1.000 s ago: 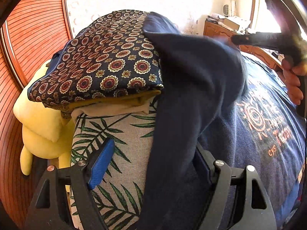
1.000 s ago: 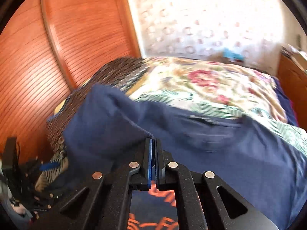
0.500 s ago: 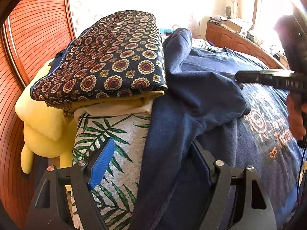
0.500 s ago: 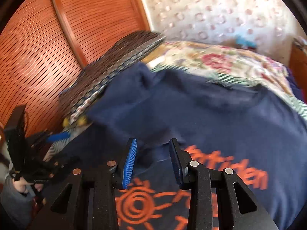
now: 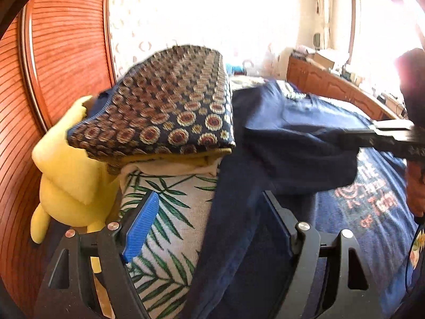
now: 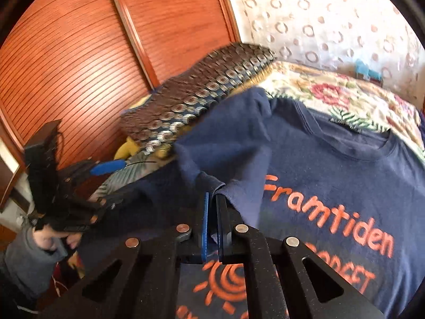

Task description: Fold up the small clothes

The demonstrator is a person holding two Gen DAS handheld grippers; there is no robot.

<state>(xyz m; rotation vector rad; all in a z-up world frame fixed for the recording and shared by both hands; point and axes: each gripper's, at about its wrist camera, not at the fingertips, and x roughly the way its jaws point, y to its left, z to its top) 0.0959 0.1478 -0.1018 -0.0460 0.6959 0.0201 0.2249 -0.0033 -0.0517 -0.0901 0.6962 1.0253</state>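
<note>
Sleeve-fold time, by the look of it. Our right claw (image 6: pixel 213 226) is pinched tight on the sleeve hem (image 6: pixel 225 188) of the navy T-shirt (image 6: pixel 332 175), which lies face up on the bed (image 6: pixel 353 98) just beside the patterned cushion (image 6: pixel 202 90). Our left claw (image 5: pixel 212 226) sits spread wide at the shirt's side edge, next to the palm-print cover (image 5: pixel 170 207) below that cushion, with dark cloth draped across the gap between its fingers but nothing gripped.

To do this bit well, we'd say carry the sleeve across toward the orange print (image 6: pixel 326 212), keep the hem taut and low so it lands flat, and let the left claw pin the side seam so the body doesn't drag along.

View differences: the right wrist camera shows the collar and the "Framtiden" lettering plus the pinch itself. The left wrist camera shows the yellow plush toy (image 5: pixel 69 175) tucked under the cushion and the wooden dresser (image 5: pixel 332 85) far beyond it; the right claw there is just a dark bar from the side.
</note>
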